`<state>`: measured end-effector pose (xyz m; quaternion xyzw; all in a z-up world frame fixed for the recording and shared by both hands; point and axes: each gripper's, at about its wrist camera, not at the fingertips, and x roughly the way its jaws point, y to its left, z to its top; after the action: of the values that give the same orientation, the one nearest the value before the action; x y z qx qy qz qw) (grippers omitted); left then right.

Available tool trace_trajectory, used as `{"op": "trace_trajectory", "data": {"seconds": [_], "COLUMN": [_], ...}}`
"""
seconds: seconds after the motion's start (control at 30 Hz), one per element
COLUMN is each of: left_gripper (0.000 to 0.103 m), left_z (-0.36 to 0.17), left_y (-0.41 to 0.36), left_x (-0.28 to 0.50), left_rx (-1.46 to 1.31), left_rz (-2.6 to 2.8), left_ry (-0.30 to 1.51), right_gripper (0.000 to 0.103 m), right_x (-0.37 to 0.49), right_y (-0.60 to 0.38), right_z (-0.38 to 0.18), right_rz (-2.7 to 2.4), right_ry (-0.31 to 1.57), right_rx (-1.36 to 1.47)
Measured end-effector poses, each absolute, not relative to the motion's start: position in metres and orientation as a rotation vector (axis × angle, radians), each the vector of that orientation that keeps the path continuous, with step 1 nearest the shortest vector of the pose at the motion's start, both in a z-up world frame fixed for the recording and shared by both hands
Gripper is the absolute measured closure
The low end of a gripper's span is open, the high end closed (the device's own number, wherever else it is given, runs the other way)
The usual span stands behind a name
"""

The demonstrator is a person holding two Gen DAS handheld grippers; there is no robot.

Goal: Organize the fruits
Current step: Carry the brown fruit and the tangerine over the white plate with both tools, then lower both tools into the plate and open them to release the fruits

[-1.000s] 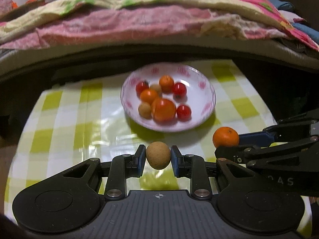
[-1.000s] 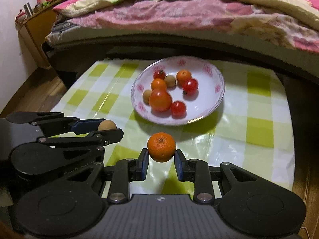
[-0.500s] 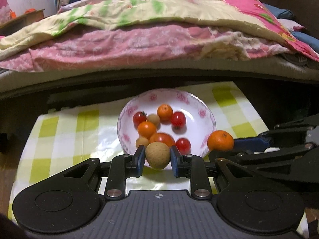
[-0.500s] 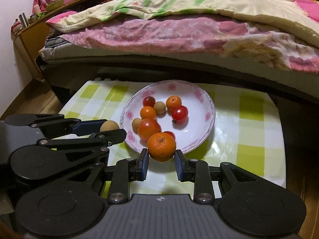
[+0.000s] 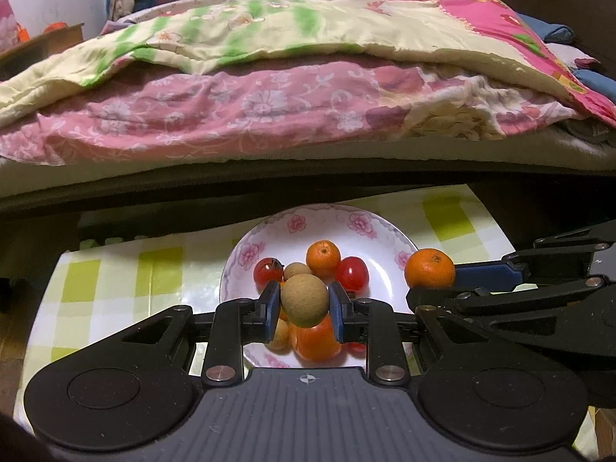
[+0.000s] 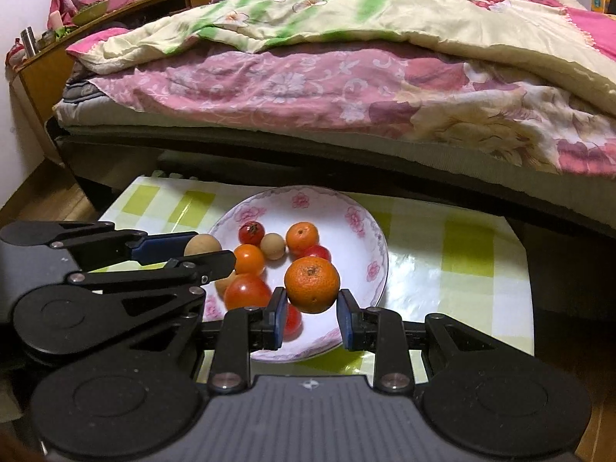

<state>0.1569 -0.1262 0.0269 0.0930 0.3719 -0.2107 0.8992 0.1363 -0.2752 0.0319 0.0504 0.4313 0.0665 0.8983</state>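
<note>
Left gripper (image 5: 304, 305) jaws pinching tan round fruit (image 5: 304, 300), held over near part of flowered plate (image 5: 358, 227); right gripper (image 6: 312, 305) jaws pinching mandarin (image 6: 312, 284), held above plate's near right side; grippers side by side, close; plate on table (image 6: 467, 238) with green-check cloth, holding red tomatoes, small oranges, tan fruits, one large orange-red tomato (image 6: 246, 292); bed (image 6: 346, 88) with floral quilts behind table.

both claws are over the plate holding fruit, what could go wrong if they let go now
The left claw holds a tan round fruit above the crowded pile; dropped, it may bounce or roll off the shallow plate. The right claw holds a mandarin close beside it, so the claws could bump.
</note>
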Motion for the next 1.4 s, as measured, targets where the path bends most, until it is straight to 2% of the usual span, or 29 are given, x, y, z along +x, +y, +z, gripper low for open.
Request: {"op": "trace_trajectory", "data": {"seconds": [1.4], "left_gripper": [0.07], "left_z": [-0.001], "left_y": [-0.13], "left_x": [0.192], "left_rx": [0.156], "left_rz": [-0.439], "left_ry": [0.858], "right_gripper": [0.069], "right_x": [0.178], "right_y": [-0.28], "right_z": [-0.004], "right_rz": [0.148], "right_ry": [0.99], "right_rx": [0.12]}}
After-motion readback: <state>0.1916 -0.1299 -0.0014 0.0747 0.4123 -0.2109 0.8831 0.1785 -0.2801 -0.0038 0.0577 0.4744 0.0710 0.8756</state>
